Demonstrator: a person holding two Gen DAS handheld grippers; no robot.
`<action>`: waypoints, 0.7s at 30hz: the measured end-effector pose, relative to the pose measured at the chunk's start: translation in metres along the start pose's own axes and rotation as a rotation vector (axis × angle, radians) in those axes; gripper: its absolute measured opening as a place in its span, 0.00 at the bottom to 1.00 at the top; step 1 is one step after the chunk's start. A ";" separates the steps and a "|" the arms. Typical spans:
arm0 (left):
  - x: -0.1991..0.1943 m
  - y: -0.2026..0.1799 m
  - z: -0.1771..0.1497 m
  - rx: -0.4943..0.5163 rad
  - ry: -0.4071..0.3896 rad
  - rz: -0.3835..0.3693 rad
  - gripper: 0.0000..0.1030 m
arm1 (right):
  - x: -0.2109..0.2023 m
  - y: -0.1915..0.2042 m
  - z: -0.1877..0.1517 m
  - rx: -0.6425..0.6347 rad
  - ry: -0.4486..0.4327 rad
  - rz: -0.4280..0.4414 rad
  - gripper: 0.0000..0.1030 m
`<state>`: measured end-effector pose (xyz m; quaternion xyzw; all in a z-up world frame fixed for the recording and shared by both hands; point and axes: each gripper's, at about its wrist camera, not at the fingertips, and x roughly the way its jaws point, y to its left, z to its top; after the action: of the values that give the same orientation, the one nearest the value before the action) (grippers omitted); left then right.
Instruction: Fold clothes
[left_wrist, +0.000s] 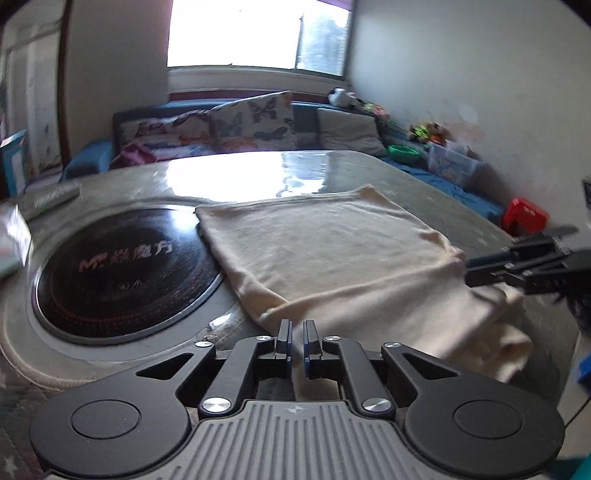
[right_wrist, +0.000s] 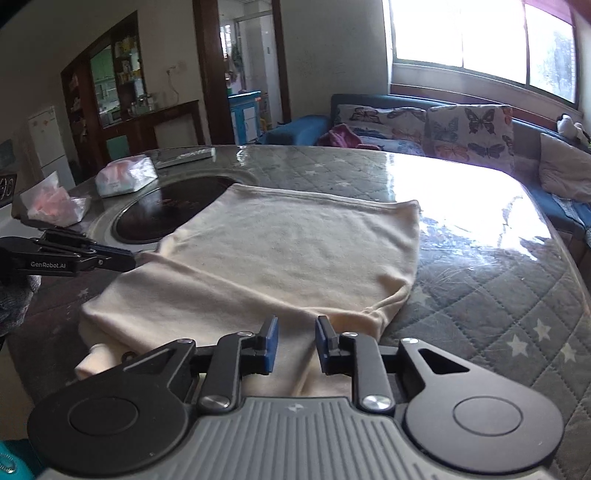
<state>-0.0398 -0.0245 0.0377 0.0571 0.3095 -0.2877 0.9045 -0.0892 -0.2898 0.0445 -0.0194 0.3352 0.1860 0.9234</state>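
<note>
Left wrist: my left gripper (left_wrist: 295, 341) nearly closed, seemingly empty; right gripper (right_wrist: 294, 345) wide over cream garment (right_wrist: 280, 251).

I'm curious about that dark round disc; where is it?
The dark round disc is set into the table, left in both views. The cream cloth covers its near edge, and plastic packets lie just beyond.

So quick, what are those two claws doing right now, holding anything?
Left gripper: nearly closed, a thin gap between the fingers, nothing visibly pinched, at the cream garment's edge.
Right gripper: open, empty, over the garment.
</note>
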 end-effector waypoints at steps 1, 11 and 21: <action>-0.005 -0.006 -0.002 0.039 -0.001 -0.012 0.08 | 0.000 0.004 -0.006 -0.012 0.013 0.004 0.21; -0.034 -0.071 -0.030 0.407 -0.007 -0.088 0.38 | -0.014 0.017 -0.017 -0.074 0.028 0.008 0.32; -0.020 -0.098 -0.042 0.558 -0.040 -0.091 0.38 | -0.035 0.022 -0.022 -0.106 0.027 -0.014 0.37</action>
<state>-0.1298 -0.0841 0.0230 0.2843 0.2027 -0.4034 0.8458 -0.1351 -0.2846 0.0512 -0.0732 0.3371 0.1970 0.9177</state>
